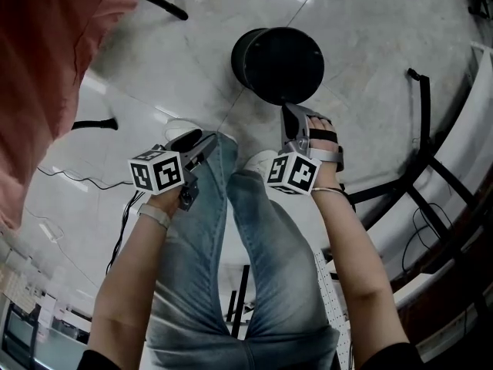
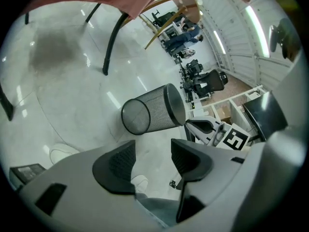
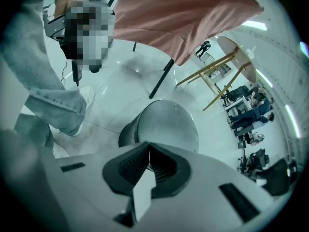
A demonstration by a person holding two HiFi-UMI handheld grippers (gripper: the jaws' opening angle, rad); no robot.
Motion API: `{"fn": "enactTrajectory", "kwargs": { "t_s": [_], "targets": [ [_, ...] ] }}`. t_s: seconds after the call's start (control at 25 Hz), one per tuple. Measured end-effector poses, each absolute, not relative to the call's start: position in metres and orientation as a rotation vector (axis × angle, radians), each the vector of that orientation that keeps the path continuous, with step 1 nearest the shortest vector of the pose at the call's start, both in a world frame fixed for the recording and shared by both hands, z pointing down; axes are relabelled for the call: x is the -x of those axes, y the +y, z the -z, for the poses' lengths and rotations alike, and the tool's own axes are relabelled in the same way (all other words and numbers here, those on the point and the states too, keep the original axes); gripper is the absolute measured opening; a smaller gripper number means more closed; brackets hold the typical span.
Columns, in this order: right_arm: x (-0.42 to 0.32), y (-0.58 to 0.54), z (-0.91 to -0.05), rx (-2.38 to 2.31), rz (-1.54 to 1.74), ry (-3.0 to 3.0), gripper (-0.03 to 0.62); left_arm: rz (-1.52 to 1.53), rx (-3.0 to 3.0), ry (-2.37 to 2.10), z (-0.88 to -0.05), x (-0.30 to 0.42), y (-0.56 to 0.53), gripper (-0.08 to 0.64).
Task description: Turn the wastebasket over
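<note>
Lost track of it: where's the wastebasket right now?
The wastebasket is top centre of the head view, on the floor ahead of the person's shoes, its rim pinched by the right tool.

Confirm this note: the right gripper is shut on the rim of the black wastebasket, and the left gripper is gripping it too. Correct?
Only the last part is wrong. The right gripper is shut on the rim of the black wastebasket, but the left gripper is not gripping it. The left gripper view shows its jaws apart and empty, short of the wastebasket.

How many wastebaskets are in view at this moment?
1. The black mesh wastebasket is tilted, just ahead of the person's shoes, with the right gripper shut on its rim. No other shows.
</note>
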State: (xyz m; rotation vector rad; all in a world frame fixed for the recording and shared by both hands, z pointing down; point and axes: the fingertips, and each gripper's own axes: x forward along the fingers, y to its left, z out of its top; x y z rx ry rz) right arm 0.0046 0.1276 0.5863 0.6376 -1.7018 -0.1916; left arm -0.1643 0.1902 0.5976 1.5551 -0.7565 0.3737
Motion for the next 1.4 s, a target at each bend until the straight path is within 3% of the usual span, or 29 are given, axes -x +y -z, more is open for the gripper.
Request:
{"fn": "enactTrajectory", "kwargs": {
  "t_s": [0.52, 0.76, 1.0, 1.4],
  "targets": [
    [0.000, 0.117, -0.391, -0.978, -0.385, -1.936, 0.012, -0.279, -1.974, -0.774, -0.364, 0.123, 0.126, 0.233],
    [0.024, 0.104, -0.281, -1.212, -0.648, -2.074, 0.011, -0.192, -2.168, -0.727, -0.250, 0.115, 0.094, 0.122],
    [0.019, 0.106, -0.162, -1.398, -0.713, -2.166, 0.011, -0.123, -2.298, -0.704, -0.135, 0.107, 0.079, 0.023],
    [0.019, 0.092, 0.032, -1.612, -0.593, -2.343, 0.011, -0.149, -2.493, -0.530, 0.026, 0.099, 0.085, 0.014]
  ]
}}
